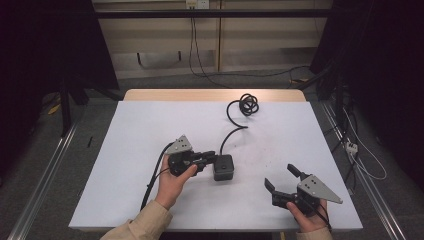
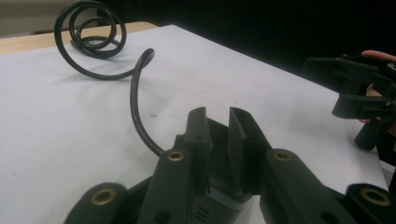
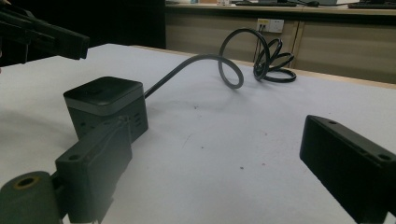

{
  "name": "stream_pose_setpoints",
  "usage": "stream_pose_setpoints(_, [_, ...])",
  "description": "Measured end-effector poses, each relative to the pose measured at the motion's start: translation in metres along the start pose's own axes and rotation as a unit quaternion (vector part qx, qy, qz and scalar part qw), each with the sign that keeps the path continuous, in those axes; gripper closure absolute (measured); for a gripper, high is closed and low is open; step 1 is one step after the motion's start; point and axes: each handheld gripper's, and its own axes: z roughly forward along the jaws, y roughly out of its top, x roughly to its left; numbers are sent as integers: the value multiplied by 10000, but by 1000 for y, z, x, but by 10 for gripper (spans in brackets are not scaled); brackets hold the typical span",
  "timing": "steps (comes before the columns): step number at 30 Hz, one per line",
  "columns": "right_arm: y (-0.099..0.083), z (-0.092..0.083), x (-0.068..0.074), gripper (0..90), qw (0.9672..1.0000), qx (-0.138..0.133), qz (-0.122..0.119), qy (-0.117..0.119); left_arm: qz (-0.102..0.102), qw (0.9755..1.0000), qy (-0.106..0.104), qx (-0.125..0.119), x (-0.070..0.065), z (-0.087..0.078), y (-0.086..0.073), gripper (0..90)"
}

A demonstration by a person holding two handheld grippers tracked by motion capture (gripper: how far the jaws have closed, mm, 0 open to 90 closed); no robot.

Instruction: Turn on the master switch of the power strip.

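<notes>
A black cube-shaped power socket (image 1: 223,167) (image 3: 105,109) sits near the middle of the white table (image 1: 150,130). Its black cable (image 1: 235,131) (image 2: 135,107) runs to a coil (image 1: 248,104) (image 3: 273,58) at the far edge. My left gripper (image 1: 212,157) (image 2: 217,114) points right, its tips over the cube's left edge. Its jaws stand close together with a narrow gap, and I see no pad pressing on anything. The cube's dark body (image 2: 224,200) lies low between them. My right gripper (image 1: 280,176) (image 3: 215,128) is wide open at the front right, aimed toward the cube, with nothing between its jaws.
Bare white tabletop (image 3: 243,140) lies between the cube and the right gripper. The table's front edge (image 1: 220,229) runs just behind both hands. A wall socket (image 3: 271,24) and loose cords (image 1: 360,150) lie beyond the table.
</notes>
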Motion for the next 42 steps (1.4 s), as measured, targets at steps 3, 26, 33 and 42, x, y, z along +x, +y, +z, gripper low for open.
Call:
stream_pose_setpoints(3, [0,0,0,86,10000,0,-1,0,-1,10000,-13,12,-1,1,0,807])
stream_pose_setpoints(26, [0,0,0,87,10000,-1,12,-3,11,9999,-91,89,-1,11,2,874])
stream_pose_setpoints(33, [0,0,0,87,10000,1,15,-2,17,9999,-112,122,-1,12,2,889])
stream_pose_setpoints(42, [0,0,-1,87,10000,4,-2,3,46,9998,-120,138,-3,14,3,900])
